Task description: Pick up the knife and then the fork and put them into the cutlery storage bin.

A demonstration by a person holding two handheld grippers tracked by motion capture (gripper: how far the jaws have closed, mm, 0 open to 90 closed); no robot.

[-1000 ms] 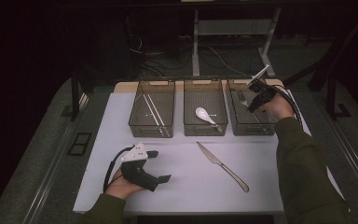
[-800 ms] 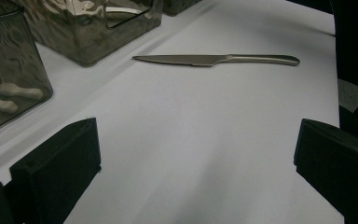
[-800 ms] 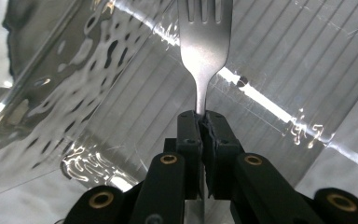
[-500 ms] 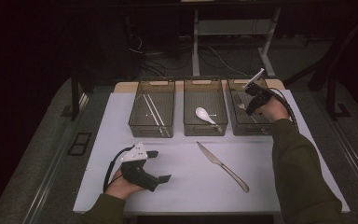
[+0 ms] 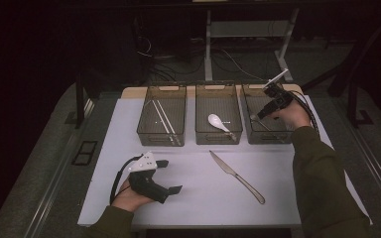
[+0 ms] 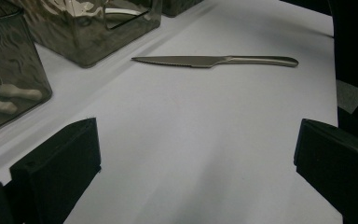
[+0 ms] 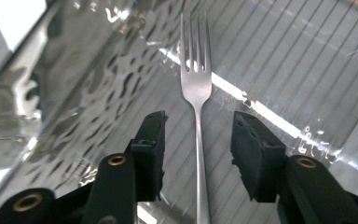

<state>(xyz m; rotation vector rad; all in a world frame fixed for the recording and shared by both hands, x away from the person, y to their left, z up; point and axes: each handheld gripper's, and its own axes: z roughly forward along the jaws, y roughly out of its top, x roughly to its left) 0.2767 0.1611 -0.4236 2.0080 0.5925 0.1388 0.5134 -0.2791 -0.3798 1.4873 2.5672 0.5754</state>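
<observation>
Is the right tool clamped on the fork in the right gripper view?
No, the right tool has just been opening, and the fork lies between the pads with a gap on each side.

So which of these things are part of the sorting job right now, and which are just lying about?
In the job:
fork
right bin
right tongs, just opened, fork lying free between them

Lying about:
knife
white spoon
chopsticks
left tongs

We see a dim room in the high view — light falls from above on the white table [image 5: 193, 198] alone, the surroundings near black. Glare streaks the clear bin wall [image 7: 74, 93] in the right gripper view; the left gripper view's black jaws sit soft, slightly blurred.
</observation>
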